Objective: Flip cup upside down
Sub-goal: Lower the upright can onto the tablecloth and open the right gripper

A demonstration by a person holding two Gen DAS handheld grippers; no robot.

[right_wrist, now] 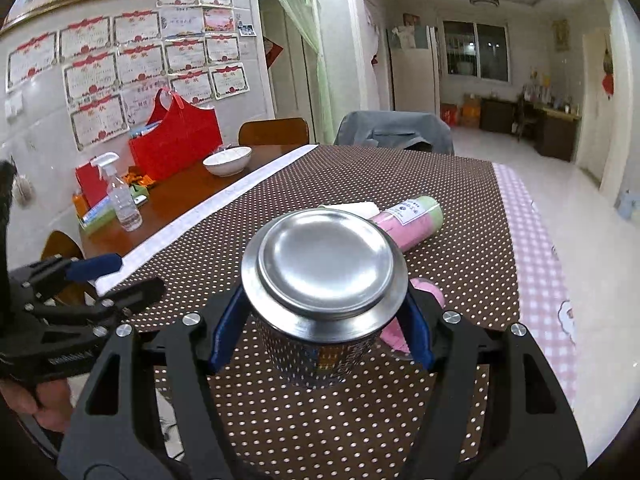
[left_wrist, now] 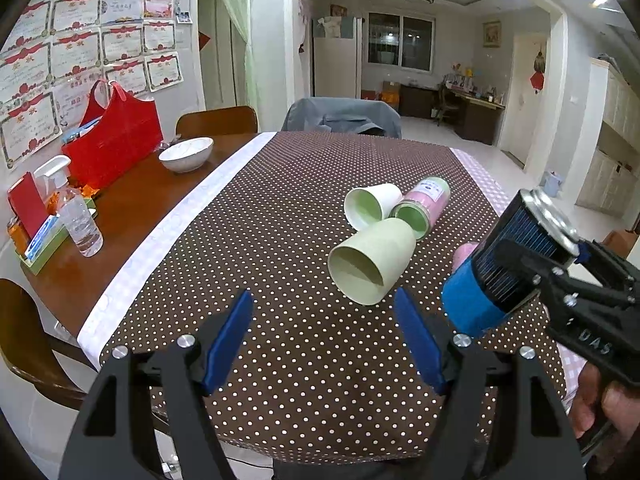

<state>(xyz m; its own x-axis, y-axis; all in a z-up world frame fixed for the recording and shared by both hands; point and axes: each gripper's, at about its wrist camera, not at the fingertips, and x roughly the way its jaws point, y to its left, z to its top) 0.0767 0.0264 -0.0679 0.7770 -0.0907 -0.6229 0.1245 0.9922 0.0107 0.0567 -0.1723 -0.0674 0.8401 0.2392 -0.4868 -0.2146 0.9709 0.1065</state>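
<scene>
My right gripper (right_wrist: 322, 332) is shut on a dark ribbed metal cup (right_wrist: 324, 256) with a blue band at its mouth. The cup's steel base faces the right wrist camera. In the left wrist view this metal cup (left_wrist: 508, 256) hangs tilted above the table's right side, mouth down-left, base up-right, held by the right gripper (left_wrist: 520, 264). My left gripper (left_wrist: 326, 340) is open and empty, just short of a pale green cup (left_wrist: 372, 260) lying on its side. Behind it lie a white cup (left_wrist: 372, 206) and a pink-and-green cup (left_wrist: 424, 206).
A brown polka-dot cloth (left_wrist: 280, 220) covers the table. On the bare wood at the left stand a white bowl (left_wrist: 186, 154), a red bag (left_wrist: 116, 140) and a spray bottle (left_wrist: 76, 216). A chair with grey fabric (left_wrist: 342, 116) stands at the far edge. A pink object (right_wrist: 428, 288) lies under the held cup.
</scene>
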